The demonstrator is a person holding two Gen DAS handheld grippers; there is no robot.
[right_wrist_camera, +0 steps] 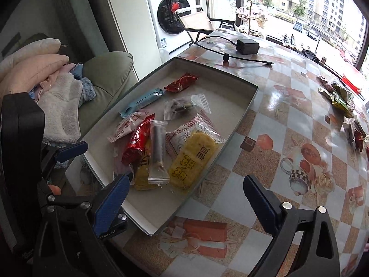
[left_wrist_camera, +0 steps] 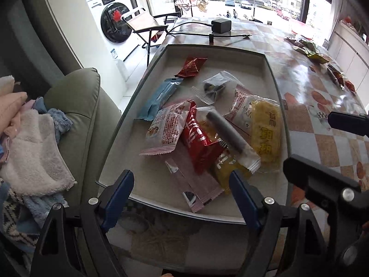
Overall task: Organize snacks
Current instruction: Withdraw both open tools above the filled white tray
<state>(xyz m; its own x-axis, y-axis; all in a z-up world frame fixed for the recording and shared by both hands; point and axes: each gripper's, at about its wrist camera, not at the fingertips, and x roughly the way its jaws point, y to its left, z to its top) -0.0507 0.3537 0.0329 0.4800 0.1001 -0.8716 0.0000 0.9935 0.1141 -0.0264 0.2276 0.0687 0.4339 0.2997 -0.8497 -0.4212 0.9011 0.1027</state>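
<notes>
A shallow grey tray (left_wrist_camera: pixel 263 67) (right_wrist_camera: pixel 250 97) on the patterned table holds several snack packets: a yellow one (left_wrist_camera: pixel 265 133) (right_wrist_camera: pixel 193 159), a red one (left_wrist_camera: pixel 198 143) (right_wrist_camera: pixel 137 140), a clear one with a dark stick (left_wrist_camera: pixel 228 133) (right_wrist_camera: pixel 158 147), a light blue one (left_wrist_camera: pixel 159 99) (right_wrist_camera: pixel 143 101) and a small red one (left_wrist_camera: pixel 191 67) (right_wrist_camera: pixel 181 83). More snack packets (left_wrist_camera: pixel 309 48) (right_wrist_camera: pixel 339 97) lie loose at the table's far right. My left gripper (left_wrist_camera: pixel 182 189) is open and empty above the tray's near edge. My right gripper (right_wrist_camera: pixel 186 196) is open and empty at the tray's near right corner.
A black charger with cable (left_wrist_camera: pixel 221 25) (right_wrist_camera: pixel 248 46) lies beyond the tray. A green sofa with piled laundry (left_wrist_camera: pixel 34 147) (right_wrist_camera: pixel 57 101) stands left of the table. A folding chair (left_wrist_camera: pixel 147 23) and washing machine (right_wrist_camera: pixel 170 11) are behind.
</notes>
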